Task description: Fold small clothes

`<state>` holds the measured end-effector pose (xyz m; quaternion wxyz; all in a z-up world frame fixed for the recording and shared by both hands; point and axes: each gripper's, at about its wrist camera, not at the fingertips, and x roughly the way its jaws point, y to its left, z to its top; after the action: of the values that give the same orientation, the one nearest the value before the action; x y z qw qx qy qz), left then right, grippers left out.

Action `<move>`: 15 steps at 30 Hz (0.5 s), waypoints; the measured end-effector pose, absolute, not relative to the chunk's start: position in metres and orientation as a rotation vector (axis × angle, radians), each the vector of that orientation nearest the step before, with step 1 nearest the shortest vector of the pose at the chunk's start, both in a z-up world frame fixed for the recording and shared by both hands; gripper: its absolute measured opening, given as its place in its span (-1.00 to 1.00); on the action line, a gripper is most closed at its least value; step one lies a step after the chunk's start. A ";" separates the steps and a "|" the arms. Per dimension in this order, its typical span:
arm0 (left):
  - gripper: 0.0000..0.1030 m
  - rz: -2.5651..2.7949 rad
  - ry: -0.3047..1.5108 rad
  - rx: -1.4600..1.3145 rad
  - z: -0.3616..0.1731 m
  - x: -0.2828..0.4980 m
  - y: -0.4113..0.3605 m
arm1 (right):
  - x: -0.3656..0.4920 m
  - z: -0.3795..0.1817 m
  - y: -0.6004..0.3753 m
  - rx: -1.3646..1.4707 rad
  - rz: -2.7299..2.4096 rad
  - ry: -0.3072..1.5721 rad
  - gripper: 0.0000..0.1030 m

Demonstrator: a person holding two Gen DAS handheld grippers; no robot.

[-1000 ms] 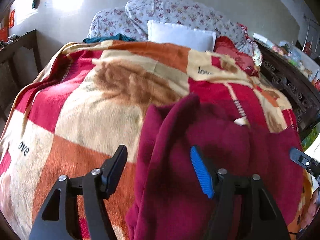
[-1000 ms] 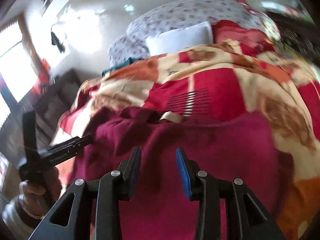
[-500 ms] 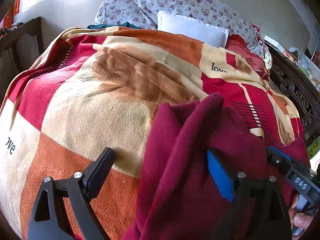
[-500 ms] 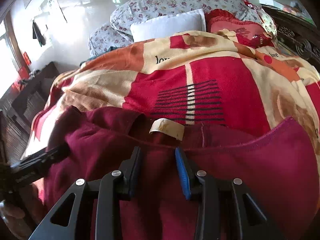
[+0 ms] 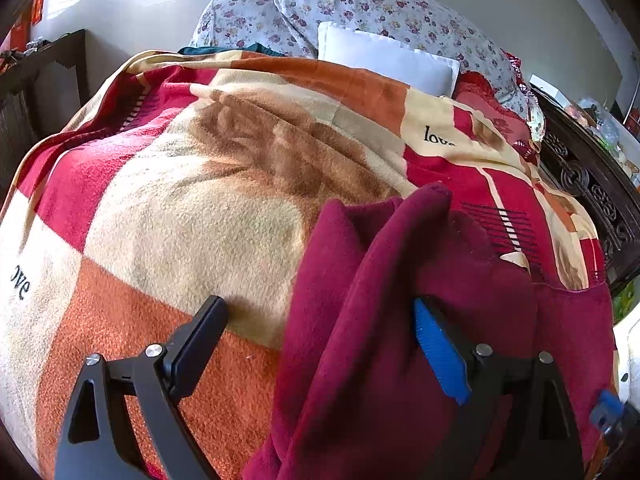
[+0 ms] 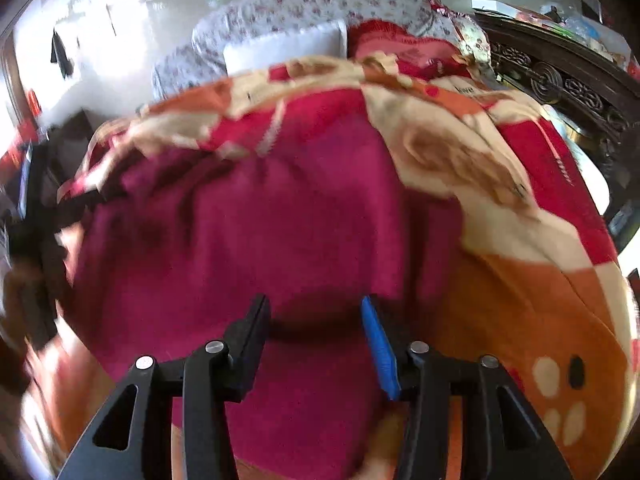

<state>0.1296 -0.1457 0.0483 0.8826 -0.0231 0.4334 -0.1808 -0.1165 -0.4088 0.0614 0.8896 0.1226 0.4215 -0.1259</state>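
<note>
Two grippers over one maroon garment (image 5: 400,320) on a bed. Garment lying on a patchwork blanket (image 5: 192,216) in red, orange and cream, bunched into a ridge at its left edge, rest spread flat toward the right side of the bed. Cream neck label (image 5: 516,258) showing at the far edge.

Left gripper (image 5: 320,340): fingers wide apart and opening, black finger (image 5: 196,344) over bare blanket, blue pad (image 5: 438,354) against or just above the cloth on the other side of the ridge. Folded ridge of garment between them, not pinched.

Right gripper (image 6: 316,336): fingers part way apart and opening, black finger (image 6: 250,340) and blue pad (image 6: 380,348) both over the garment (image 6: 260,220). Cloth below and between them; no clamp visible, though right view heavily blurred, so contact with the fabric possibly there, hard to say. Tip of right gripper (image 5: 608,410) just visible at lower right of left view.

At the head of the bed: white pillow (image 5: 384,60), floral pillows (image 5: 380,8) behind it, red cushion (image 5: 484,92) to the right. Dark carved wood frame (image 5: 592,184) along the right side.
</note>
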 end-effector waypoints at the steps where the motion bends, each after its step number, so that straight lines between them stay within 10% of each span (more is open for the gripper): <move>1: 0.87 -0.373 0.901 -0.044 0.048 0.130 -0.146 | -0.125 0.061 -0.409 0.258 -0.246 0.867 -0.08; 13: 0.88 -0.377 0.881 0.012 0.060 0.096 -0.131 | -0.178 0.071 -0.406 0.334 -0.268 0.822 0.16; 14: 0.88 -0.382 0.883 0.017 0.060 0.093 -0.130 | -0.175 0.066 -0.406 0.344 -0.248 0.830 0.07; 15: 0.88 -0.386 0.886 0.024 0.059 0.091 -0.130 | -0.171 0.060 -0.405 0.357 -0.216 0.849 -0.48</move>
<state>0.0908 -0.1302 0.0590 0.8854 0.0114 0.4260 -0.1854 -0.1705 -0.4050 0.0595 0.8903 0.1717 0.4088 -0.1038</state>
